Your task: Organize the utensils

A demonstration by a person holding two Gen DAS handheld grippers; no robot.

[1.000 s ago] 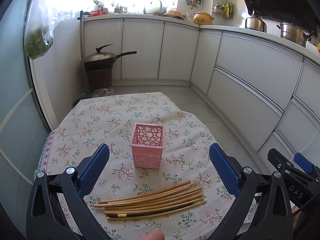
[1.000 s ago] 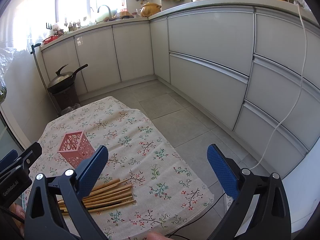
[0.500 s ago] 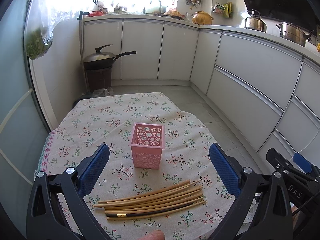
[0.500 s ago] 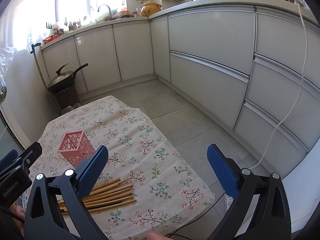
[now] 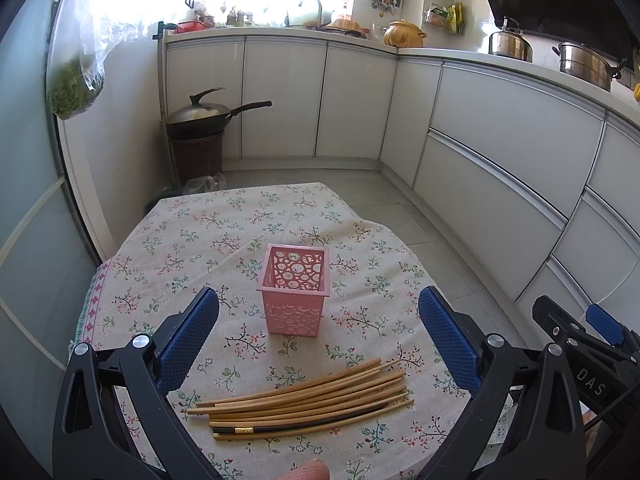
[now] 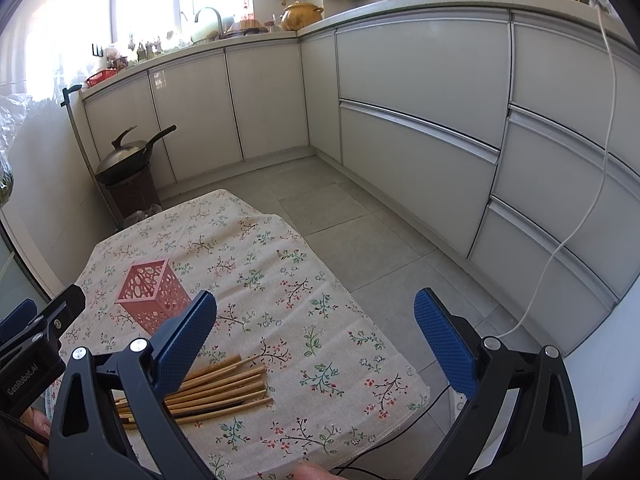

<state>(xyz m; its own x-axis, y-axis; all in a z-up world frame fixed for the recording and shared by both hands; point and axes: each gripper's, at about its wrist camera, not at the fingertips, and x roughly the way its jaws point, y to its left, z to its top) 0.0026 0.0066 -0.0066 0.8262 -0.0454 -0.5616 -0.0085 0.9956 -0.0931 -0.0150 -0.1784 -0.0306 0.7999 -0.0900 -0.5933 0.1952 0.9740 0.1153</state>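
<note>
A: At the left edge of the tabletop (image 5: pixel 132 248), what do you see?

B: Only the flowered cloth (image 5: pixel 192 236) hanging over that edge. The left gripper (image 5: pixel 319 332) hovers above the near side, its blue-padded jaws spread wide with nothing between them.

A: And toward the middle?

B: A pink perforated holder (image 5: pixel 295 290) stands upright around the centre of the tabletop, nothing visible inside it. Nearer than it, close to the near edge, lies a bundle of wooden chopsticks (image 5: pixel 304 400), running roughly left to right and fanned slightly at the right ends. One dark chopstick (image 5: pixel 304 426) with a gold band lies among them near the front. The bundle and the holder are apart, not touching.

A: And to the right?

B: The right gripper (image 6: pixel 316 334) hangs over the right near corner, jaws also wide apart and holding nothing. From its camera one pad (image 6: pixel 182 342) overlaps the left part of the chopsticks; whether it touches them I cannot tell.

A: Beyond the table?

B: A lidded wok (image 5: pixel 200 114) on a dark stand on the left, white cabinets (image 5: pixel 512 148) around the right.
</note>
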